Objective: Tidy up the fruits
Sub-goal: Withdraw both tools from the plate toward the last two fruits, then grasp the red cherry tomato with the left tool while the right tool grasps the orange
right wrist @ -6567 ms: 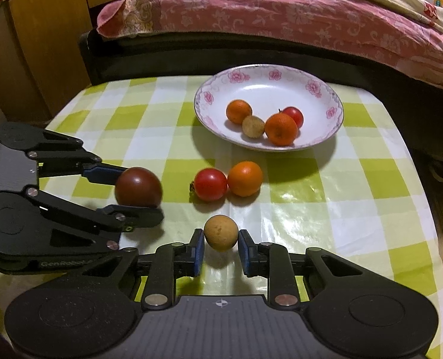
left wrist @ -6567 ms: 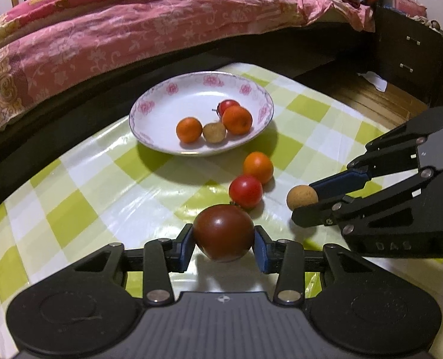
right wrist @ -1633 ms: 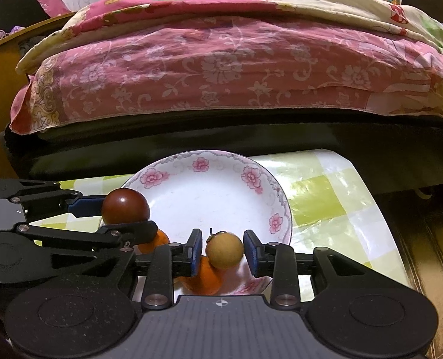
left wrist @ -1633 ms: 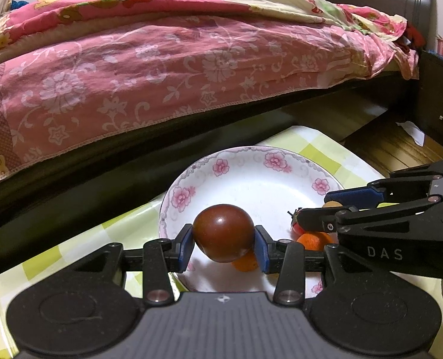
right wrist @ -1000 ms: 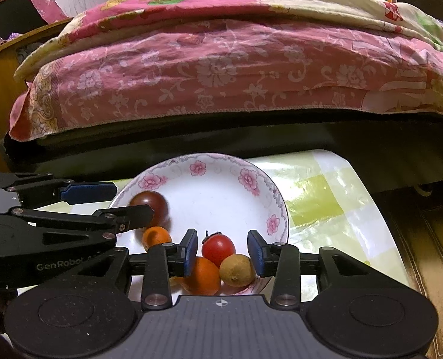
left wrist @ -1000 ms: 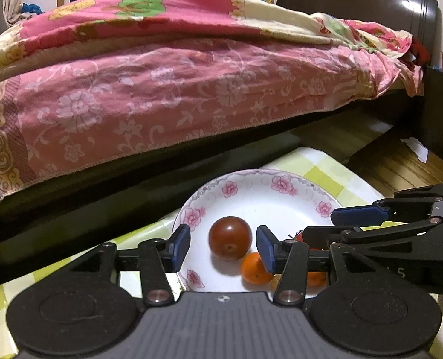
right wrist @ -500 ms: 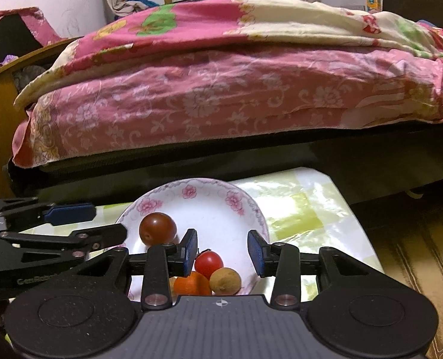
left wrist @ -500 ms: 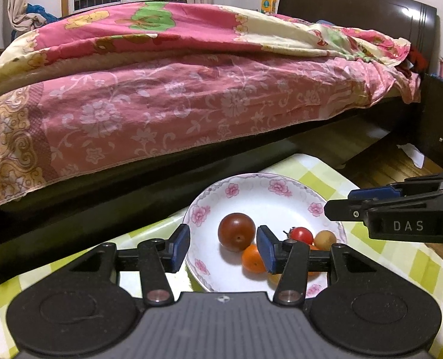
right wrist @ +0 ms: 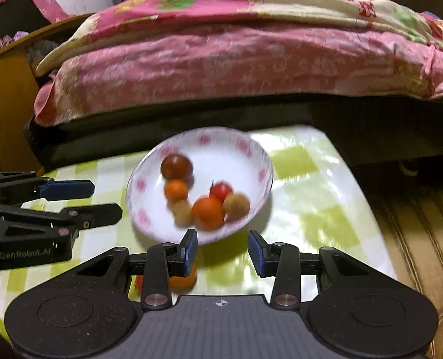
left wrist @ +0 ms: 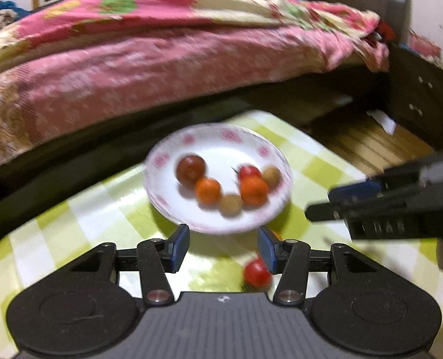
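Flanking the fruit-filled plate (right wrist: pixel 263 161): pink-quilted bed (right wrist: pixel 251 59) behind, red tomato (left wrist: pixel 256 272) nearer.

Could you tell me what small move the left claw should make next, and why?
Probably lower the open, empty left claw around the red tomato lying on the checked tablecloth just by its right finger. Six fruits already sit in the floral plate, while this tomato, and an orange fruit near it, are outside.

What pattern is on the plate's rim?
Pink flowers on the white plate, clearest in the right wrist view.
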